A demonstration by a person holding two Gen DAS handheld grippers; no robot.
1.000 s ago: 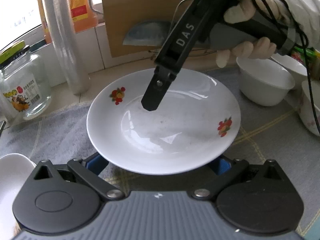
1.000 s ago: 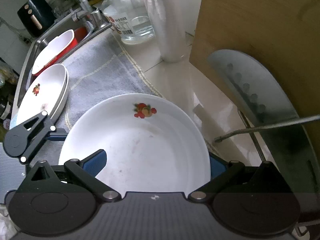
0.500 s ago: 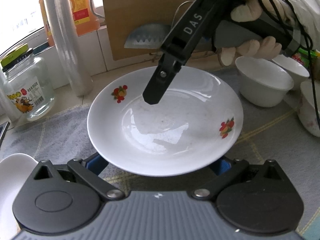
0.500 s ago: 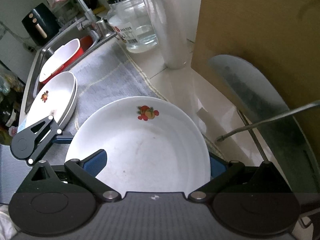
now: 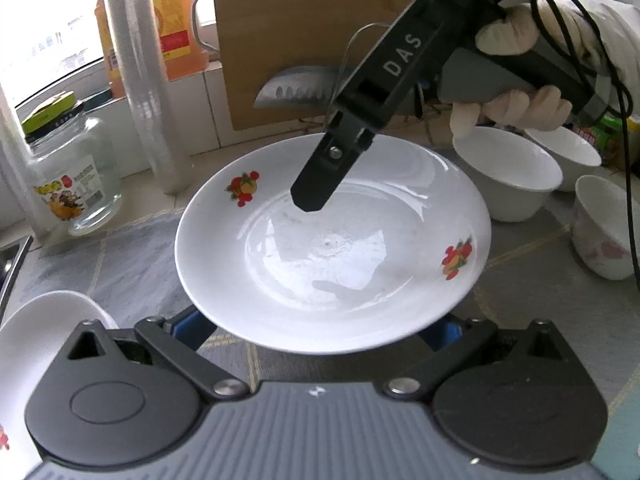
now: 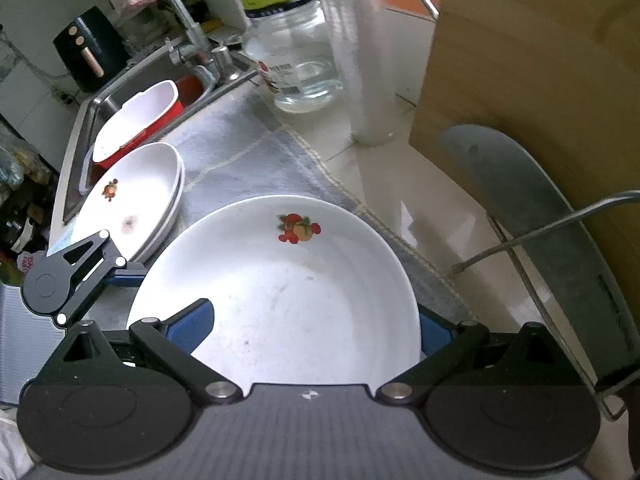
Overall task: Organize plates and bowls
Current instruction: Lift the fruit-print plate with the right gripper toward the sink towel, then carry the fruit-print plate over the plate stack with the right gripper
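Both claws sit spread wide around the white plate above the grey mat, left gripper near, right gripper far, contact seemingly at the rim though hard to confirm — glazed, slippery, breakable, so hold the rim.

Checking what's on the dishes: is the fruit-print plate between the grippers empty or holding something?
Empty. The fruit-print plate shows a bare white well in both wrist views, with only faint specks and reflections; no food or dish on it.
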